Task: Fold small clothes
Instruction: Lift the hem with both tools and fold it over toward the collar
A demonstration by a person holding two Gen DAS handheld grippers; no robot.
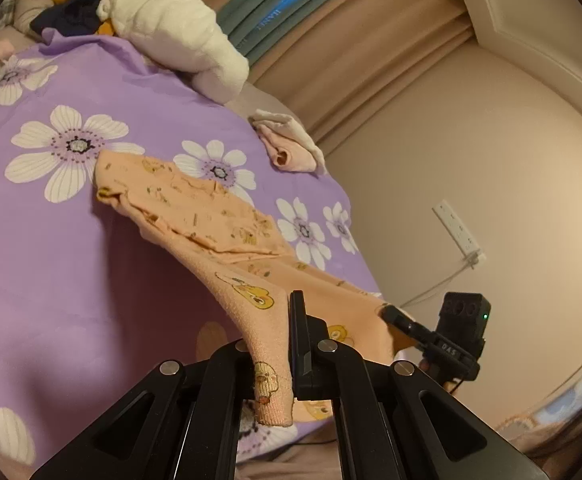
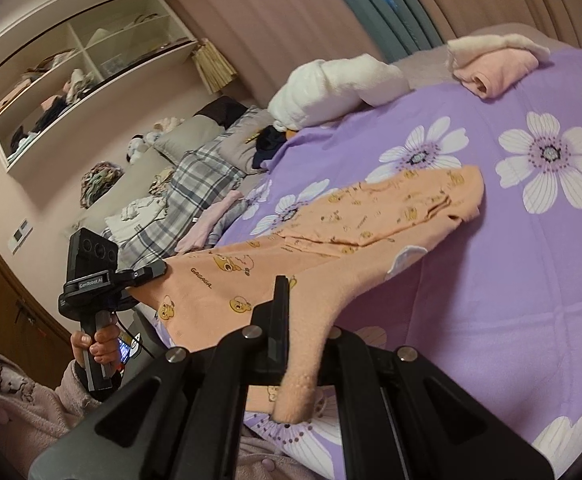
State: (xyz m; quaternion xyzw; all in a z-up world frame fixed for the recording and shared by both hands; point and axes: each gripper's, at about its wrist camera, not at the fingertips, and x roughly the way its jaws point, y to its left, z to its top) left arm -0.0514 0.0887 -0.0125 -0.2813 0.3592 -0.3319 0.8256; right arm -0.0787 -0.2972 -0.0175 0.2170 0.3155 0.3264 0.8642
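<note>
**Me:** Holding a peach baby garment [image 1: 195,204] up off the bed, I have one near corner in each tool. My left gripper [image 1: 279,344] is clamped on one corner, and my right gripper [image 2: 303,320] is clamped on the other. The cloth runs between them and slopes away, so its far end rests on the purple flowered bedspread [image 1: 51,260].

**Listener:** Any containers nearby?

**Me:** Only a white wall shelf [image 2: 75,80], seen from my right camera. Its open compartments hold piles of folded and loose clothes; I cannot tell the single pieces apart.

**Listener:** And what else lies on the bed?

**Me:** A folded pink and white piece [image 1: 291,144] sits near the far edge, well apart from my garment. A rolled white blanket [image 1: 179,36] lies beyond it. A plaid cloth [image 2: 195,184] is heaped toward the pillows.

**Listener:** Whose hand is visible?

**Me:** My own left hand [image 2: 99,344], in a fuzzy pink sleeve [image 2: 31,408], gripping the handle.
</note>
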